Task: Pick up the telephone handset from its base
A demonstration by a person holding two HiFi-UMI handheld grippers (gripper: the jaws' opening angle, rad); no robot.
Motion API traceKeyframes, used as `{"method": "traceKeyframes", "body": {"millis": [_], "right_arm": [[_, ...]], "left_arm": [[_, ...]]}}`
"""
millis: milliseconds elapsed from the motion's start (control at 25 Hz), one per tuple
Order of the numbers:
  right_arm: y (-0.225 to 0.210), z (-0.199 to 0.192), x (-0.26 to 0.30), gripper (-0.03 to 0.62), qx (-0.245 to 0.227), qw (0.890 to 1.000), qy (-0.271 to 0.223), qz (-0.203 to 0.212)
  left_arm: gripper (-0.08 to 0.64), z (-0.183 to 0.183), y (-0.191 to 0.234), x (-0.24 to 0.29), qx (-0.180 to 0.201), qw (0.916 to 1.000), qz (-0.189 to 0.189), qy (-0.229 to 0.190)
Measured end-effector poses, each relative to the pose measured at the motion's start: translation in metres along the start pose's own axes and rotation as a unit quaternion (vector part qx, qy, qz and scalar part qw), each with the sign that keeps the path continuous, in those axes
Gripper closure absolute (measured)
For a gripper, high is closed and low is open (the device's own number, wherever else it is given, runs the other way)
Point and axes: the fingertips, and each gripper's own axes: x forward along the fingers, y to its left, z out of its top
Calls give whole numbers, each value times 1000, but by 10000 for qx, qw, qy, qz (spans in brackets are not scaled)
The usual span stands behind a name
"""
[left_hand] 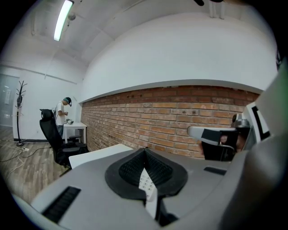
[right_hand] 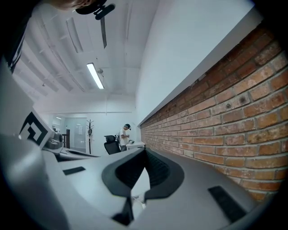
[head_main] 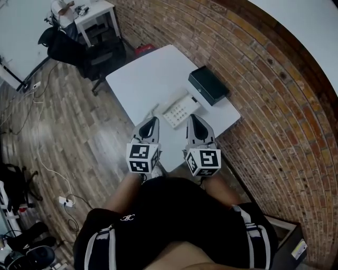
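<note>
A white telephone [head_main: 177,107] sits near the front edge of the white table [head_main: 142,76], with its handset [head_main: 172,100] lying in the cradle on the base's left side. Both grippers hover side by side just short of the phone. My left gripper [head_main: 153,121] is shut and empty, its tip toward the phone's near left corner. Between its pads in the left gripper view [left_hand: 145,150] I see a sliver of the keypad [left_hand: 146,182]. My right gripper [head_main: 192,117] is also shut and empty, close to the phone's near right side. In its own view [right_hand: 145,150] only table shows.
A black box [head_main: 208,85] stands on the table behind the phone, by the brick wall [head_main: 264,105]. A black office chair [head_main: 103,58] is beyond the table's far left corner. Farther off, a person stands at a small desk [head_main: 95,13]. Cables [head_main: 47,169] trail over the wooden floor.
</note>
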Motion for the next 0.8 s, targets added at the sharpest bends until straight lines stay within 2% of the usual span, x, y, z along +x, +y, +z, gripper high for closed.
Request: {"method": "traceKeyframes", "body": {"millis": [320,800], "right_arm": [[-9,-8,40,594,36,9996,111,-251],[-64,-25,50,595,23,9989,261,-377]], "left_arm": [[558,-5,23,53,103,9986,-444,263],[558,-29,13,116,256,9959,-459,734]]}}
